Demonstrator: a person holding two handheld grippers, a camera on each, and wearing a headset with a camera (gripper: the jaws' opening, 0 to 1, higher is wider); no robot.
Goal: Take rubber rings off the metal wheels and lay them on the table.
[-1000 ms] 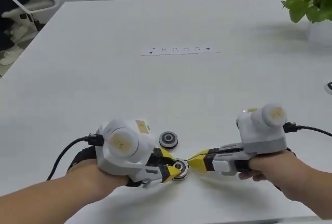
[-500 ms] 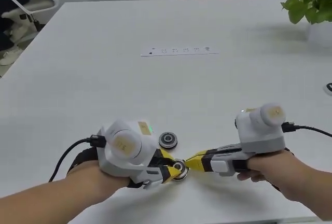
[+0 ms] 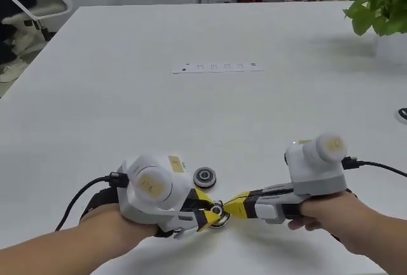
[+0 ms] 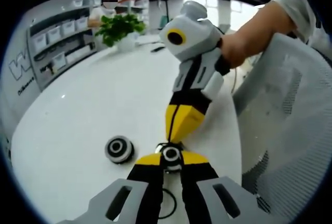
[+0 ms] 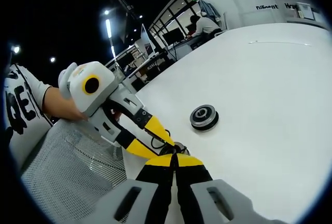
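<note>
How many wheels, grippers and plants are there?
Metal wheels: 2, the table wheel and the held wheel
Grippers: 2, the left gripper and the right gripper
Plants: 1, the plant
Total: 5

Held wheel (image 3: 218, 211) sits near flat wheel (image 3: 205, 176) (black-ringed).

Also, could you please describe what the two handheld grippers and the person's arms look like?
The left gripper and the right gripper match: bulky white-and-grey rounded bodies, black jaws ending in yellow tips. The left body carries a yellow sticker. A black cable leaves the left one, a second black cable the right. The forearms are uncovered; a white short sleeve shows above.
</note>
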